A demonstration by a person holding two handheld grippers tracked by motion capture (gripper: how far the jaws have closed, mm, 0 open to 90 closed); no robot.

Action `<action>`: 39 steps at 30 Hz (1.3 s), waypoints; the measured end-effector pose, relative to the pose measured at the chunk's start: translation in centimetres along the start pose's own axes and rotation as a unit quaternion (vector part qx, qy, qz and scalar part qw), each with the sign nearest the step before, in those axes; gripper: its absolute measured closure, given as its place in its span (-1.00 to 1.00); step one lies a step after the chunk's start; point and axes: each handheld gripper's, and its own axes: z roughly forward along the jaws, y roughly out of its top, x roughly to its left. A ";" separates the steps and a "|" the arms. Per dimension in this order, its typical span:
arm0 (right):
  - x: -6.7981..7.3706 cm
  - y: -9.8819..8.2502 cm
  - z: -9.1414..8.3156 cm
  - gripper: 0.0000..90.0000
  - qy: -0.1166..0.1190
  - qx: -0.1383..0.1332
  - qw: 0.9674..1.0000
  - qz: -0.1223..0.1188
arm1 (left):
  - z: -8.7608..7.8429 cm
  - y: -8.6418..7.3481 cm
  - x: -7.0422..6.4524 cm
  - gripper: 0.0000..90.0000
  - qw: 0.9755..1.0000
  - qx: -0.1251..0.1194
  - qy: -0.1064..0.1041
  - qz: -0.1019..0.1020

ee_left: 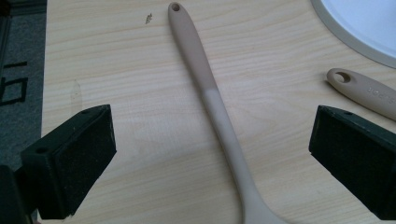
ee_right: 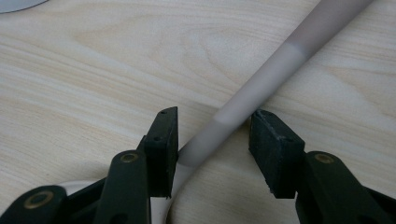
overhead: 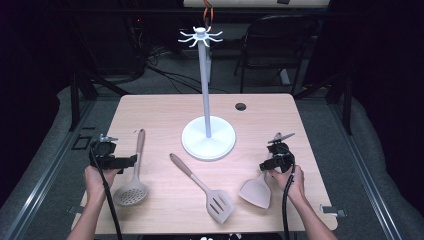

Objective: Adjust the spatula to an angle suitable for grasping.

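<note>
Turner (overhead: pixel 256 191), the solid one, lies near the right edge of the table (overhead: pixel 150 107), its blade toward the person and its handle running away under the right gripper (overhead: pixel 275 159). In the right gripper view that handle (ee_right: pixel 261 88) passes slantwise between the two black jaws; the jaws sit close on either side of it, one pad looks to touch the handle, the other stands just off it, so I cannot say the grip is made.

Three utensils lie on the table in all, each with a tan handle. At the left is a round skimmer (overhead: pixel 131 192) full of small holes, its handle (ee_left: pixel 210 93) pointing to the far side. In the middle lies a slotted turner (overhead: pixel 220 206), laid aslant with its blade near the front edge. The solid turner is the third.

The left gripper (overhead: pixel 127 161) hovers over the skimmer's handle with its jaws spread wide, the handle lying between them and well apart from both pads.

One white stand (overhead: pixel 208 137) rises from the middle of the table on a round base, with a ring of hooks at the top. One small round hole (overhead: pixel 241 106) marks the far side of the table, right of the stand. Two hands hold the two grippers, one each.
</note>
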 end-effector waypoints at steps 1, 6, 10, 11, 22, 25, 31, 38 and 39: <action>0.0 0.0 0.0 0.19 0.000 0.001 1.000 -0.002 | 0.1 0.0 -0.1 -0.99 1.000 -0.001 0.001 0.001; 0.1 -0.1 -0.1 0.26 -0.001 0.004 1.000 -0.009 | 0.1 0.1 -0.3 -0.99 1.000 0.002 -0.004 0.006; 0.4 0.0 -0.1 0.32 -0.002 0.012 1.000 -0.022 | -0.1 -0.1 -0.1 -0.99 1.000 -0.002 -0.003 0.005; 0.5 0.0 -0.1 0.34 -0.004 0.013 1.000 -0.024 | -0.1 -0.1 -0.1 -0.99 1.000 -0.002 -0.005 0.005; 1.0 0.1 -0.4 0.47 -0.012 0.036 0.998 -0.055 | -0.4 -0.1 0.1 -0.99 1.000 -0.007 -0.005 0.008; 1.2 0.0 -0.4 0.51 -0.020 0.039 0.997 -0.066 | -0.4 -0.2 0.0 -0.99 1.000 -0.007 -0.006 0.012; 1.6 0.1 -0.5 0.55 -0.032 0.058 0.993 -0.101 | -0.9 -0.5 -0.3 -0.99 1.000 -0.009 -0.007 0.018; 1.0 0.3 -0.7 0.61 -0.028 0.073 0.991 -0.110 | -0.9 -0.4 -0.3 -0.99 1.000 -0.012 -0.005 0.016; 0.9 0.3 -0.7 0.62 -0.027 0.077 0.990 -0.111 | -0.9 -0.4 -0.3 -0.99 1.000 -0.010 -0.006 0.018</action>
